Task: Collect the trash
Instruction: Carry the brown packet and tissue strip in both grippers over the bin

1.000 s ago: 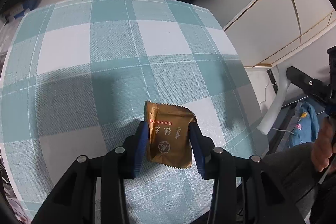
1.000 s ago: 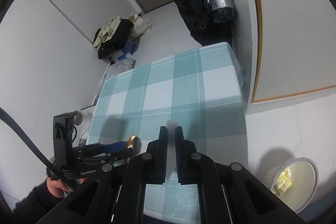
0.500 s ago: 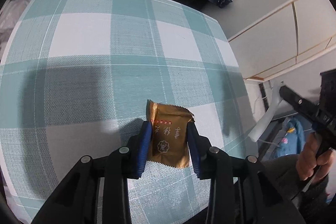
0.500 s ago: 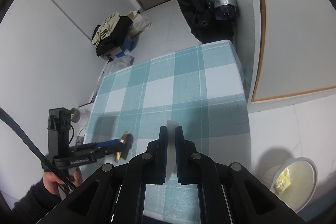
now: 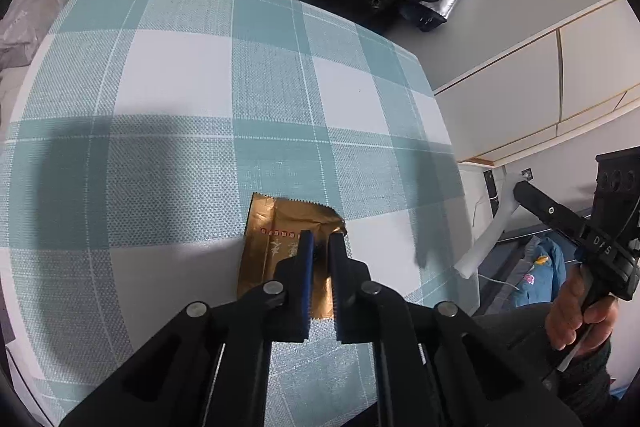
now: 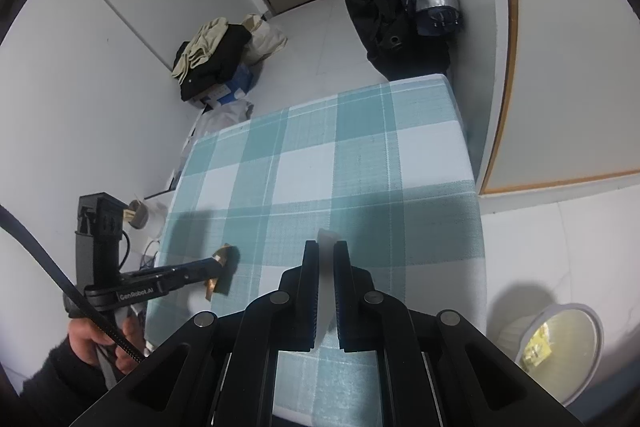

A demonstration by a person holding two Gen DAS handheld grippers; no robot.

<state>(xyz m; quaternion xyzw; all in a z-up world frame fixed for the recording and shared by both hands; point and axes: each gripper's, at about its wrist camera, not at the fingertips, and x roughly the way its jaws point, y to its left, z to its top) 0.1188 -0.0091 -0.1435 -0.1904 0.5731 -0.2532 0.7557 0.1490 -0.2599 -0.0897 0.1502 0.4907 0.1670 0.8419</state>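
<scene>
Left hand-held gripper (image 5: 321,241): clenched on gold wrapper (image 5: 280,227), just above checked counter (image 5: 172,75). Right hand-held gripper (image 6: 327,251): pinching pale strip (image 6: 326,239). Bin (image 6: 560,347) on floor: some trash inside. Outstanding, by judgement: carry both pieces to bin

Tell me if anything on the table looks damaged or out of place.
The gold snack wrapper is the odd thing: an opened packet with a torn, jagged top edge, crumpled where the left gripper pinches it over the checked tablecloth. The right gripper holds a white scrap.
</scene>
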